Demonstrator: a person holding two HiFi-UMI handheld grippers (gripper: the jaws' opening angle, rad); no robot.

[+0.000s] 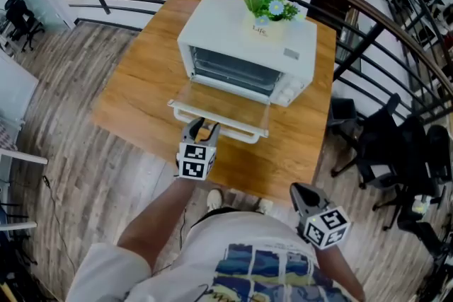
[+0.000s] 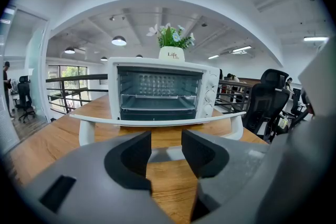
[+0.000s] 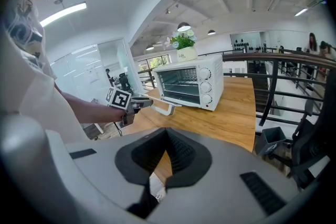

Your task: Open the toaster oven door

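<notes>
Toaster oven door (image 1: 223, 108) down, flowerpot (image 1: 267, 28) above

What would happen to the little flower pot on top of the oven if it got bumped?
The pot looks small and probably light, so a bump would likely move it. The oven's top looks smooth, so it might slide. Its flowers stand taller than the pot, so it could tip over.

Bright even daylight plus ceiling lamps (image 2: 118, 40); fisheye warp, dark corners, soft shadows.
</notes>
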